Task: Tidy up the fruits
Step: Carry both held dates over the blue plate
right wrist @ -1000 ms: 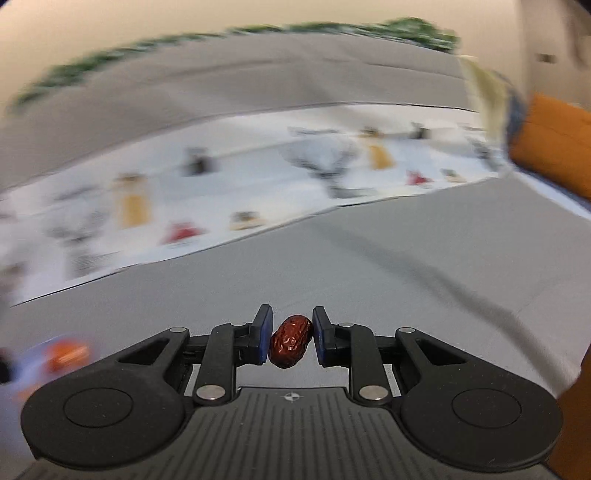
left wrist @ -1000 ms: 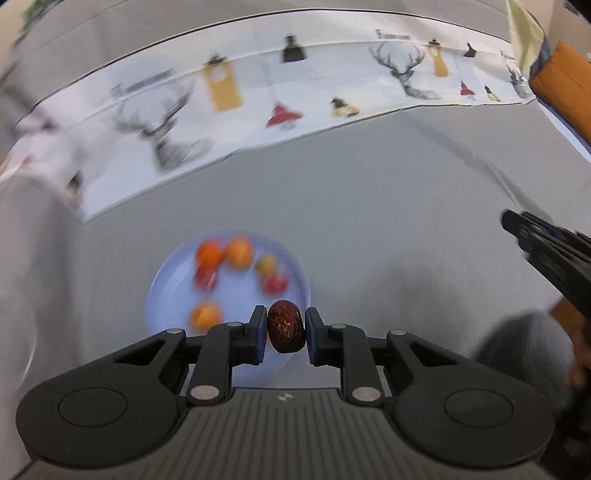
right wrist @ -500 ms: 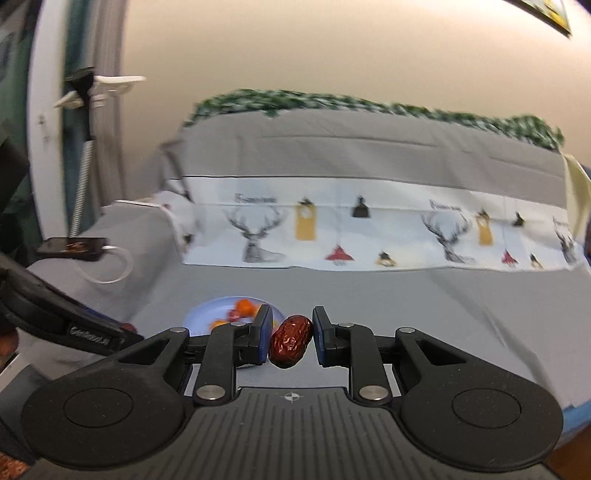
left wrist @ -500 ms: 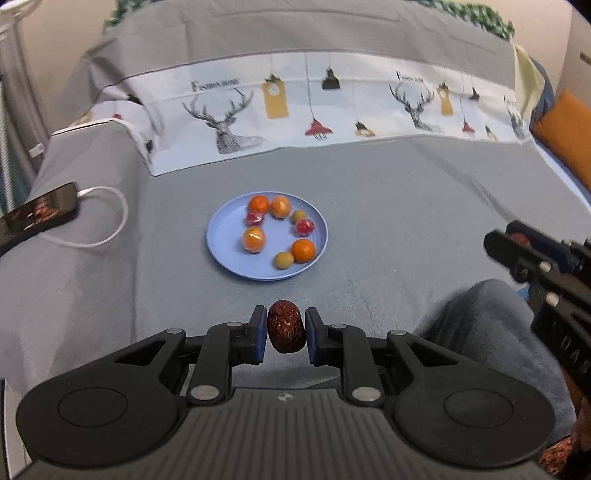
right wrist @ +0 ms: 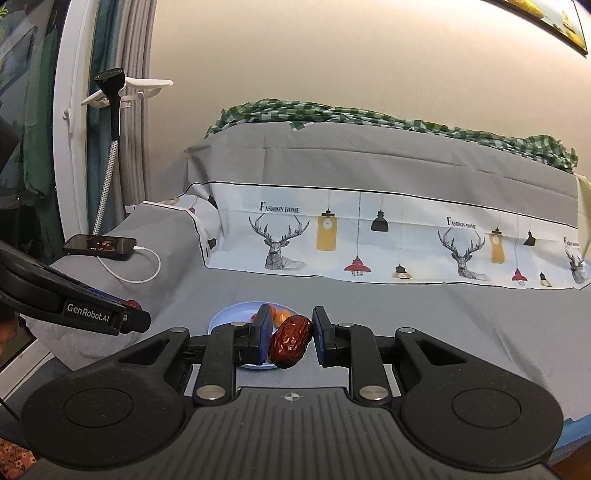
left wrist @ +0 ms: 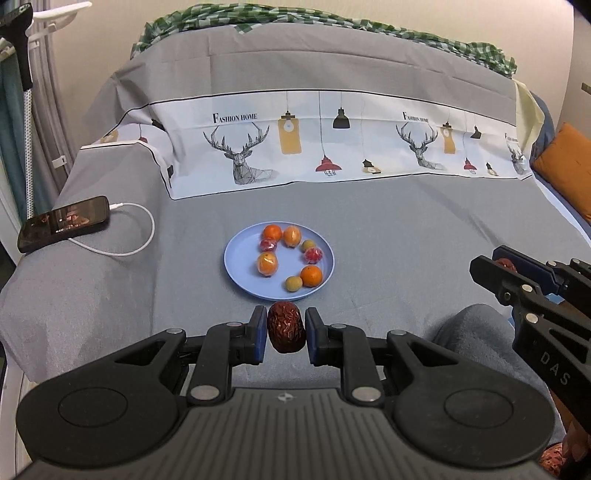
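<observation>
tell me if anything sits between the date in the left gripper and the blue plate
Nothing visible does. The left gripper holds its date just short of the blue plate's near rim, with only bare grey sheet between. The plate's near left part is free; the oranges and small fruits ring the far and right sides.

At the left edge we see a black smartphone (left wrist: 64, 222) with a lit screen, its white charging cable (left wrist: 127, 236) looping beside it. We see an orange cushion (left wrist: 565, 168) at right and green checked cloth (left wrist: 332, 22) along the top.
</observation>
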`<state>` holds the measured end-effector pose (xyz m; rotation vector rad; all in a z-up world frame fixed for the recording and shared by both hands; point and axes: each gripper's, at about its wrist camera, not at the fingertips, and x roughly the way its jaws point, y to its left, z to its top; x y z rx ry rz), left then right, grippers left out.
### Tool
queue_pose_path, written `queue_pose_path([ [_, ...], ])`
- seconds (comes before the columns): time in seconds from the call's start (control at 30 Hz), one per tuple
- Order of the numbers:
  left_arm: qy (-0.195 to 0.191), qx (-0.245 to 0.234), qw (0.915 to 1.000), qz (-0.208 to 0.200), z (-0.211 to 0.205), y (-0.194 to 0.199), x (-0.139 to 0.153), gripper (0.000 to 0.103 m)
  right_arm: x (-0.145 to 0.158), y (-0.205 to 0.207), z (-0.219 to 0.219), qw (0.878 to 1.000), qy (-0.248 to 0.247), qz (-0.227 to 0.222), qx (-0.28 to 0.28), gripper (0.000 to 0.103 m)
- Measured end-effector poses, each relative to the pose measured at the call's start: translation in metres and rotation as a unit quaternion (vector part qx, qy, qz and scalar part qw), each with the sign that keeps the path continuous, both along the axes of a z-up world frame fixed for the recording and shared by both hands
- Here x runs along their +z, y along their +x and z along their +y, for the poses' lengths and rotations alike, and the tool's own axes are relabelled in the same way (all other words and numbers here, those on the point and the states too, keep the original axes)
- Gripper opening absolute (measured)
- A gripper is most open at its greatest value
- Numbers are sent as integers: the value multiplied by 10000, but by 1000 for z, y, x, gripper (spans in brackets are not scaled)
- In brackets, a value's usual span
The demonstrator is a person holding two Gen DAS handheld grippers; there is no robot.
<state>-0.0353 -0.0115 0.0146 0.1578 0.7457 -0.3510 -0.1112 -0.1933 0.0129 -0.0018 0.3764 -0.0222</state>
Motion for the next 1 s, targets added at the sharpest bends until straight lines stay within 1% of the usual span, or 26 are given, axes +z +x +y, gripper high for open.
queue_pose_path([
  [0.23, 6, 17, 10000, 33, 2, 3, -1, 24, -2, 0, 1, 10000, 20, 20, 28, 24],
  [0.53, 147, -38, 9998, 94, -6, 10, -5, 24, -6, 8, -4, 9998, 105, 122, 74, 24],
  [0.67, 185, -80, 9997, 114, -10, 12, -9, 24, -11, 13, -8, 9995, 188, 250, 23, 24],
  [1.0, 303, 20, 9989, 366, -10, 29, -21, 24, -23, 26, -14, 9983, 389, 426, 61, 24],
])
